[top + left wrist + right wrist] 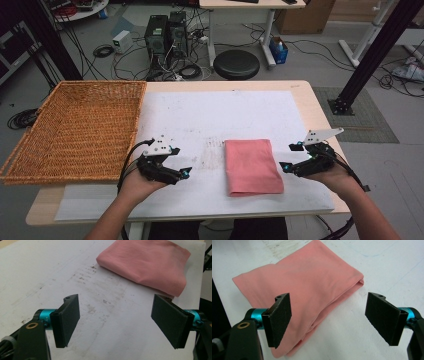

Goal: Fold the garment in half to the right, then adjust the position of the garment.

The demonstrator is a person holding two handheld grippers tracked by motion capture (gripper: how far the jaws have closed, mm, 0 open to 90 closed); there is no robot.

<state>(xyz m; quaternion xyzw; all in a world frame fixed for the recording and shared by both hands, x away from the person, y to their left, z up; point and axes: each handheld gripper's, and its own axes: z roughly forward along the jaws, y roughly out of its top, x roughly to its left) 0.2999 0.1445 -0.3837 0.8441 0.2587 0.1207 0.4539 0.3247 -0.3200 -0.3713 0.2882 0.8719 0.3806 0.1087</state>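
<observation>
Lying flat on the white sheet that covers the desk (300, 95), the folded pink cloth (252, 166) runs its long axis from the person's edge toward the far side. The right gripper (291, 156) sits just beside its right edge, jaws spread wide and empty, and is the nearer one. The left gripper (181, 161) waits farther off on the cloth's left, also open with nothing between its jaws. The wicker basket (75, 130) stands beyond it, probably the cloth's destination.
</observation>
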